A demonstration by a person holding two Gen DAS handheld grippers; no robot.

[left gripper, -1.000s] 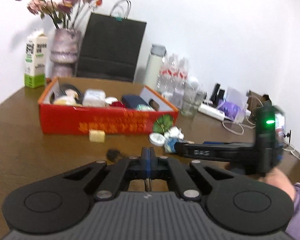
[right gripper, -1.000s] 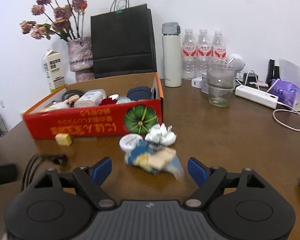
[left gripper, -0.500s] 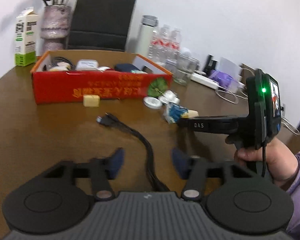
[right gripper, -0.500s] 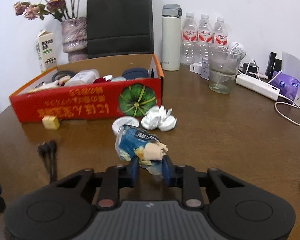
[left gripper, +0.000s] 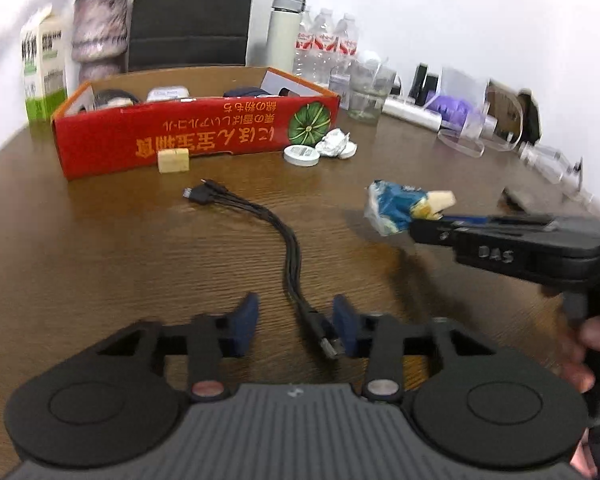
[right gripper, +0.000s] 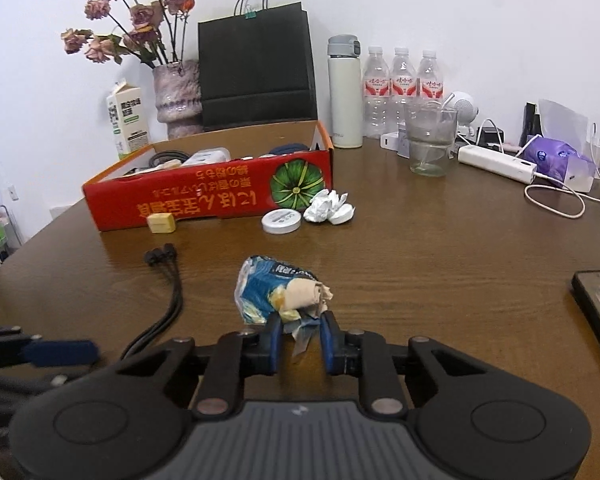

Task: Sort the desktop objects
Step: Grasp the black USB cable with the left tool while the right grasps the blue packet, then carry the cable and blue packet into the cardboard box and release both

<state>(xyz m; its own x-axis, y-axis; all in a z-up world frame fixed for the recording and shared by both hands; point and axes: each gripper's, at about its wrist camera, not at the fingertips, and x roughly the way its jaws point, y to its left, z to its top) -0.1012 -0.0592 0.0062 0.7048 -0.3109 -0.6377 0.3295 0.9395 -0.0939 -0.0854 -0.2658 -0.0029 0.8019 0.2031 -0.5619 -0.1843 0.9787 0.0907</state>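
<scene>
a brown wooden table [right gripper: 440, 248] stands by a white wall. a red box [right gripper: 204, 196] full of small things sits toward the far left edge of the tabletop, with a small yellow block [right gripper: 162, 223], a white round lid [right gripper: 281, 221] and crumpled white paper [right gripper: 329, 207] just in front of it. the right gripper [right gripper: 300, 338] has its blue fingers nearly closed on the tail of a blue snack wrapper [right gripper: 274, 292], near the middle of the tabletop. the left gripper [left gripper: 295, 326] is wide open and holds nothing; a black cable [left gripper: 288, 240] runs between its fingers.
</scene>
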